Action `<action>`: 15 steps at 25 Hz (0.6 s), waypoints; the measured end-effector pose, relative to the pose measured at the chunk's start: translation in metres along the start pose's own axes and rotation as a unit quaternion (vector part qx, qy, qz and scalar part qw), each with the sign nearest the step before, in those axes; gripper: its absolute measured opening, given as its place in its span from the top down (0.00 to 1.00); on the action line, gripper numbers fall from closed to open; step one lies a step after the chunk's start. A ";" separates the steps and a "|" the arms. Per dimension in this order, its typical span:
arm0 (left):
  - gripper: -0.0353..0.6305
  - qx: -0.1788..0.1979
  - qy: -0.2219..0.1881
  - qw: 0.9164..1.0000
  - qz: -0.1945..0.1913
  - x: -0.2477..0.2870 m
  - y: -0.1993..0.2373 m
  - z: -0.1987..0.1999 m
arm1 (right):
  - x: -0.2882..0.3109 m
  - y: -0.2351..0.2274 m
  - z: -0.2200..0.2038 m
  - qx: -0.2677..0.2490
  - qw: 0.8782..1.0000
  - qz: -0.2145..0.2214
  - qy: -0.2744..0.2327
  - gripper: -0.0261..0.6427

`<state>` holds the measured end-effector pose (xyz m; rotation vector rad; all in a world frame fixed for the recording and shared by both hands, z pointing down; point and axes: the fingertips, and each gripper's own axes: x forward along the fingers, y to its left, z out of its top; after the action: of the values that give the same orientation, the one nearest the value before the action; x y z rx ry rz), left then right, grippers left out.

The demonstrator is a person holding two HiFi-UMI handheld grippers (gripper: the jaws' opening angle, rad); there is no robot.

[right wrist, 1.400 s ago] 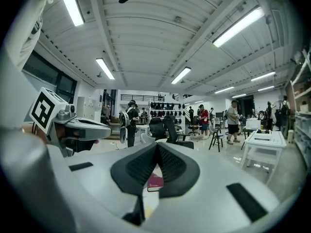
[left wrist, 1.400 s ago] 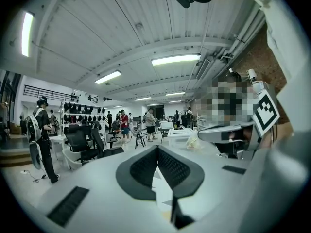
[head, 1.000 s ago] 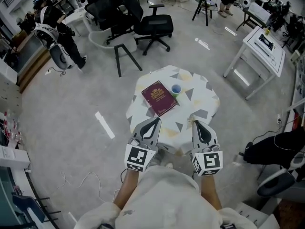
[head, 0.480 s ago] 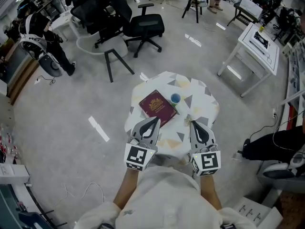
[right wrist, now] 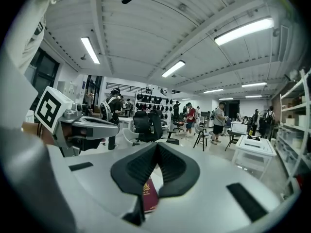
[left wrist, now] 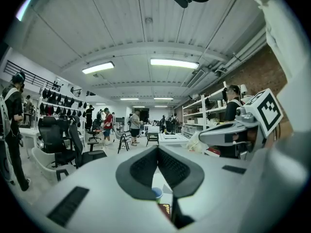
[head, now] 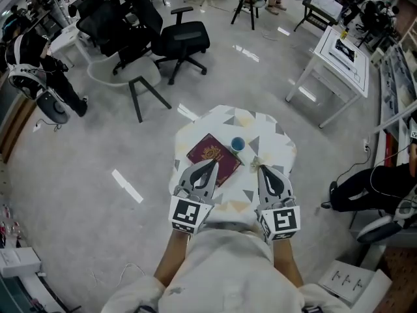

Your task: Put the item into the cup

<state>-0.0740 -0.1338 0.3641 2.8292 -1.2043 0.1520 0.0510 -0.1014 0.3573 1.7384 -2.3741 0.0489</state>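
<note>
My left gripper (head: 212, 163) and right gripper (head: 263, 169) are both closed and empty; the small pale crumpled-looking item (head: 254, 161), just beyond my right fingertips beside the small blue cup (head: 238, 144), looks light and probably soft, so I'd pinch its middle.

— Which colours are seen on the desk (head: 277, 135)?
— White, patterned with grey and beige triangles. The booklet (head: 210, 156) is coloured maroon with a gold emblem; the cup (head: 238, 144) is blue.
— And the left hand-held gripper (head: 210, 164) and right hand-held gripper (head: 262, 169)?
— Both are finished in pale grey, with black pads; black-and-white square markers (head: 187, 214) are carried.
</note>
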 end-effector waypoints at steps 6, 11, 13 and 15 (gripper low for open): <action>0.93 -0.012 -0.008 1.000 -0.003 0.008 0.018 -0.001 | 0.016 -0.003 -0.003 0.001 1.000 -0.006 0.010 0.95; 0.93 -0.024 -0.005 1.000 -0.002 0.018 0.025 -0.010 | 0.028 -0.014 0.000 -0.009 1.000 -0.008 0.006 0.95; 0.93 -0.023 -0.003 1.000 0.002 0.025 0.027 -0.013 | 0.032 -0.019 -0.002 -0.010 1.000 -0.007 0.005 0.95; 0.93 -0.021 -0.003 1.000 0.009 0.032 0.029 -0.017 | 0.038 -0.025 -0.008 -0.006 1.000 -0.003 0.003 0.95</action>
<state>-0.0736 -0.1753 0.3852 2.7851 -1.2185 0.1182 0.0648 -0.1436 0.3692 1.7380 -2.3586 0.0393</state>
